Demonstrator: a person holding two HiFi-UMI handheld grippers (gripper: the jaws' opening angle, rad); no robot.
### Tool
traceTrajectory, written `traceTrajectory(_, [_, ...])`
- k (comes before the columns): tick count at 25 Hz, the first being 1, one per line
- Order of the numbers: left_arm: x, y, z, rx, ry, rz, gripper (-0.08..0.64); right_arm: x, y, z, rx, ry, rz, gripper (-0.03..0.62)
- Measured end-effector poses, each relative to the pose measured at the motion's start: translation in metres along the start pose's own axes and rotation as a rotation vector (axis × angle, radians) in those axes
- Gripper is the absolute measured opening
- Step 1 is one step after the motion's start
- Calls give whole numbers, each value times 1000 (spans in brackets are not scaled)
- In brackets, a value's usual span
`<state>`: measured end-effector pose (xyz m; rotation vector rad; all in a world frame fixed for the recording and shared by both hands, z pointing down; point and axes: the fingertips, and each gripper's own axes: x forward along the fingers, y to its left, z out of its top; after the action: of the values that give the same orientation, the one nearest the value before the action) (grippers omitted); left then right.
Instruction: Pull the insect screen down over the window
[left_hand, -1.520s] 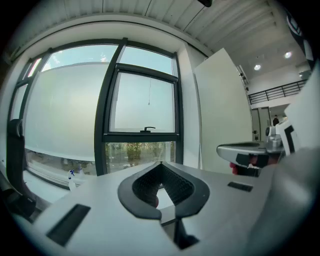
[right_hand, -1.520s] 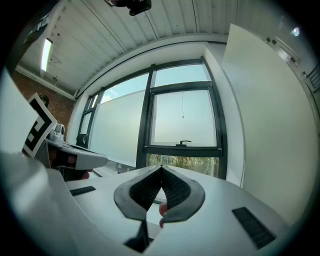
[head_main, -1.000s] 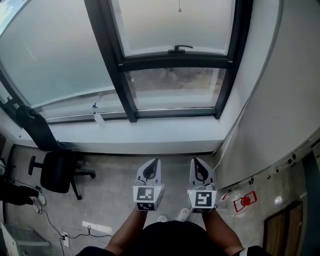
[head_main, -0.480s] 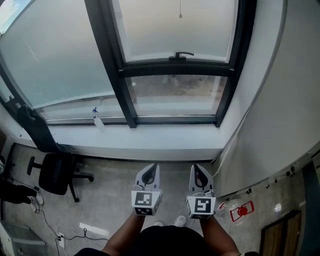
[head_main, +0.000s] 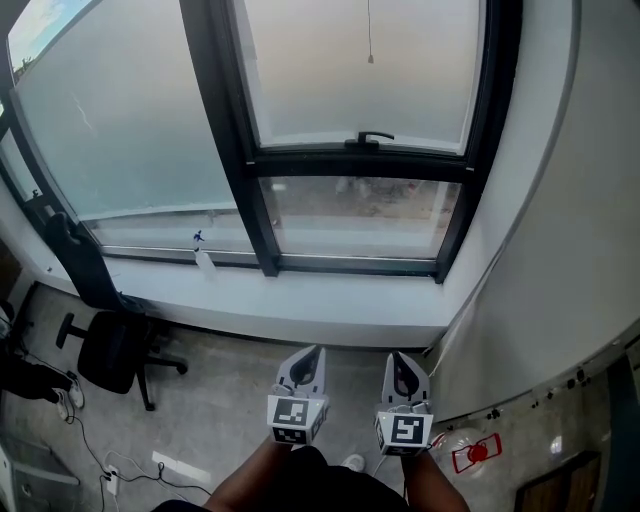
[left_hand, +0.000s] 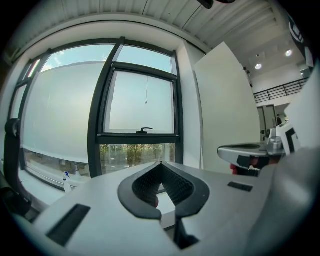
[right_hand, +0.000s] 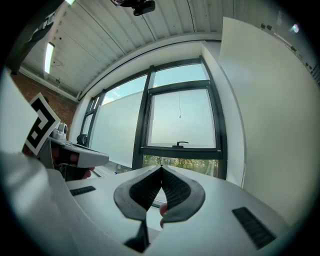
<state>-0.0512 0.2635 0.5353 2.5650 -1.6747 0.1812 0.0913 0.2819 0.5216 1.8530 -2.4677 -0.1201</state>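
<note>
Both grippers sit lower in the head view than a second ago, and more of the upper pane shows above them. Dark, flat metal bars frame the window (head_main: 255, 165), whose milky upper pane carries a slim black handle (head_main: 368, 138) on its bottom rail; the clear lower pane shows greenery. The insect screen cannot be made out against that pale glass; only a thin cord (head_main: 369, 35) tipped with a small weight hangs down the pane's centre. A smooth white sill (head_main: 300, 295) bears a small spray bottle (head_main: 203, 260). Over the grey floor, well short of the window, the left gripper (head_main: 317, 349) and right gripper (head_main: 394, 355) are both closed, ribbed black pads meeting at the tips, holding nothing.
</note>
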Motion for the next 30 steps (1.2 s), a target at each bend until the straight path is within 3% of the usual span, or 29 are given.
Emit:
traceTrajectory(11, [54,23,-1,-5,37,16,2,57,-21,-9,2,13,-20,3])
traceTrajectory(30, [198,143,41,-48,0,-38,3,240,-21,11,-29,29,-55,3])
